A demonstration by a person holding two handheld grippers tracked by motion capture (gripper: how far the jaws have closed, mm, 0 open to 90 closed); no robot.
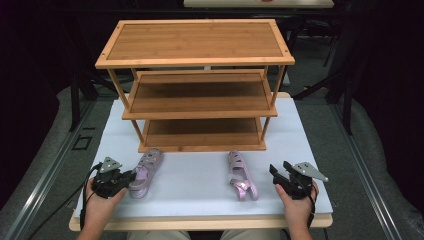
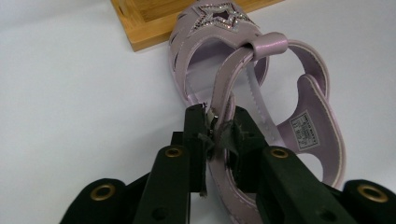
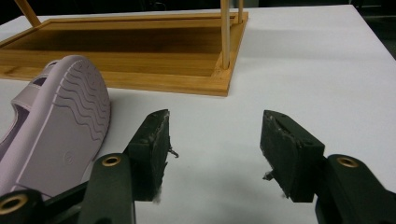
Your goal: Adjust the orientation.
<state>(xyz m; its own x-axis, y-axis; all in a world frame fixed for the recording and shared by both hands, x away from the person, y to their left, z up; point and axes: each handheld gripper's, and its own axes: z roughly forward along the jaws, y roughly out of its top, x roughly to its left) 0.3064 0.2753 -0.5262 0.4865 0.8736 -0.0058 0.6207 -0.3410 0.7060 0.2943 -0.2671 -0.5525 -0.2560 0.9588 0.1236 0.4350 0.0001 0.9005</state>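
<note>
Left gripper (image 2: 218, 133) nearly closed, low; right gripper (image 3: 215, 149) jaws wide apart.

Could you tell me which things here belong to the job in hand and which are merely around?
In the job:
- left sandal, its strap pinched by the left gripper
- right sandal, lying on its side
- right gripper, open beside it
- wooden shoe rack

Merely around:
- white table
- dark metal stands

The right sandal (image 3: 56, 126) is cut off by the right gripper view's left edge.
</note>
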